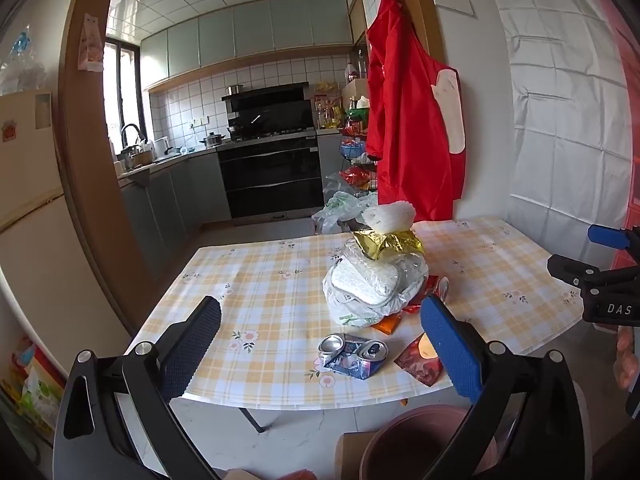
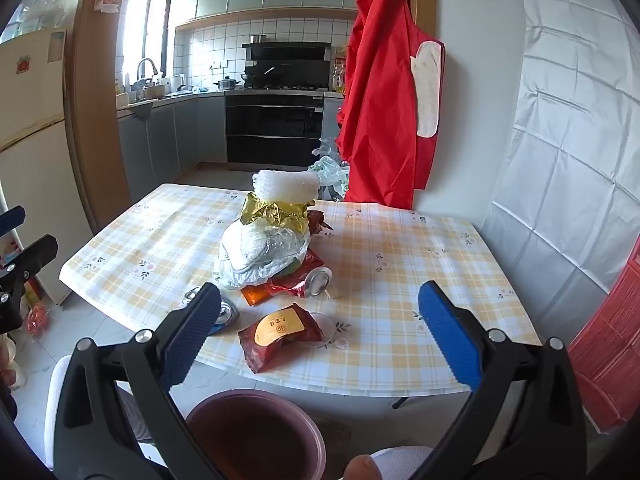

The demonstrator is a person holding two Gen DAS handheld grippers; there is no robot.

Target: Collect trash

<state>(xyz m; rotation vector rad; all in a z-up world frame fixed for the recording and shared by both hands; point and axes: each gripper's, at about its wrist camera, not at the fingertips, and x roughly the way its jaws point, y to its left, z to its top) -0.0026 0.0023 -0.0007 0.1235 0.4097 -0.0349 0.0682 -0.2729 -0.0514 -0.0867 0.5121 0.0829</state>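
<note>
A pile of trash sits mid-table: white foam net (image 1: 390,216) (image 2: 286,186), gold foil (image 1: 386,242) (image 2: 276,212), and a white plastic bag of foam (image 1: 370,284) (image 2: 260,254). A crushed blue can (image 1: 354,354) lies near the front edge, partly hidden behind my right gripper's left finger (image 2: 218,314). A dark red snack wrapper (image 1: 420,360) (image 2: 280,334) lies beside it. A second can (image 2: 318,282) lies by red wrappers. My left gripper (image 1: 320,340) is open and empty, above the front edge. My right gripper (image 2: 320,320) is open and empty, above the wrapper.
A brown bin (image 1: 424,444) (image 2: 256,436) stands on the floor below the table's (image 2: 400,280) front edge. A red garment (image 1: 412,120) hangs on the wall behind. The kitchen lies beyond. A fridge (image 1: 28,220) stands left.
</note>
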